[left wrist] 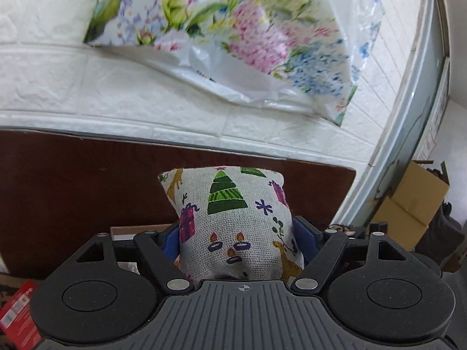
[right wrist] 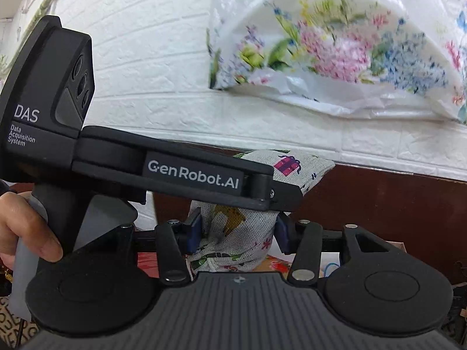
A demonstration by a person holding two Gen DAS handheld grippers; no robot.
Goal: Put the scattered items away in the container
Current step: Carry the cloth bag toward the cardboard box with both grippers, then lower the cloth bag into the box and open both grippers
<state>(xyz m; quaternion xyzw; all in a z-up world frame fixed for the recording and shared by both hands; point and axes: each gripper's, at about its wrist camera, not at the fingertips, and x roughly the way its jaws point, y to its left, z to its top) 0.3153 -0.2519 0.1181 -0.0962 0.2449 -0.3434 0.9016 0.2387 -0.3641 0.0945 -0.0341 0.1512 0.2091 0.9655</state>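
Item: Christmas-print cloth pouch [left wrist: 233,221] — carried in the air before the white brick wall [left wrist: 87,87]. My left gripper [left wrist: 236,239] pinches one end wide-jawed; my right gripper [right wrist: 238,230] clamps the other, narrower. Step, as I judge it: transport. Next — find the container, unseen here, lower, let go.

Left gripper [left wrist: 236,242]: black two-finger tool, blue pads spread wide, pressing both sides of printed fabric pouch [left wrist: 233,218], pointing slightly downward. Right gripper [right wrist: 238,233]: blue pads closer together, pinching same pouch where cloth bunches between them. In right wrist view, left gripper crosses in front from left, seen side-on, person's hand [right wrist: 26,233] wrapped around its grey handle, thumb forward.
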